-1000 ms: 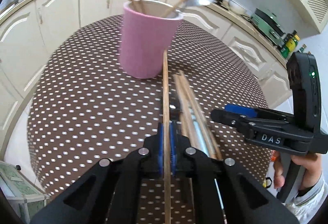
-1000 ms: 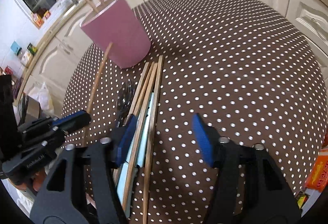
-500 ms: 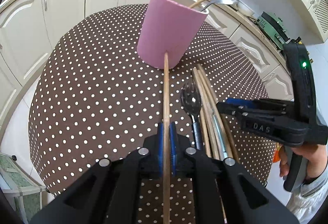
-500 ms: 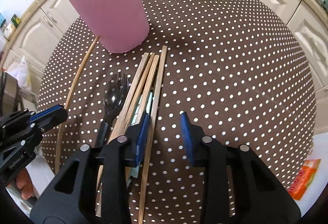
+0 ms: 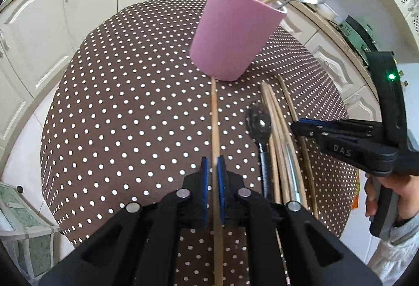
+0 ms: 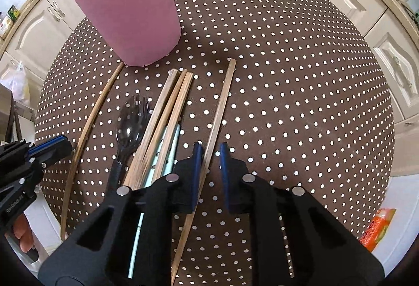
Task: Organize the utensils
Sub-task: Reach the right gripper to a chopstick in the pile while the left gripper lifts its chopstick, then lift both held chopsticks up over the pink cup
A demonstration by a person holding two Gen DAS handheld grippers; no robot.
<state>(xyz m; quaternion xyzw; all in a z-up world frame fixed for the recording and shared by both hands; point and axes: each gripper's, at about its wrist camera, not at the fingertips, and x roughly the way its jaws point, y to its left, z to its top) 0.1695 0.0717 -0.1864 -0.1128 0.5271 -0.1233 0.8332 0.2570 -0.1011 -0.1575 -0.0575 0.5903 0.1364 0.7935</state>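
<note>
Left gripper point(image 5: 212, 176) is clamping a bamboo chopstick point(image 5: 214, 123), its tip lying at the foot of the pink utensil cup point(image 5: 233, 32). Right gripper point(image 6: 209, 155) is closing around a separate wooden chopstick point(image 6: 220, 108) on the dotted tablecloth point(image 6: 288, 76), right pad not yet touching. Pickup step is underway; next, lifting both into the cup.

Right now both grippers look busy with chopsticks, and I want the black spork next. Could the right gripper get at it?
Probably not directly. The right gripper is closing around a lone chopstick, and three bundled chopsticks lie between it and the spork. From above the spork lies uncovered.
</note>
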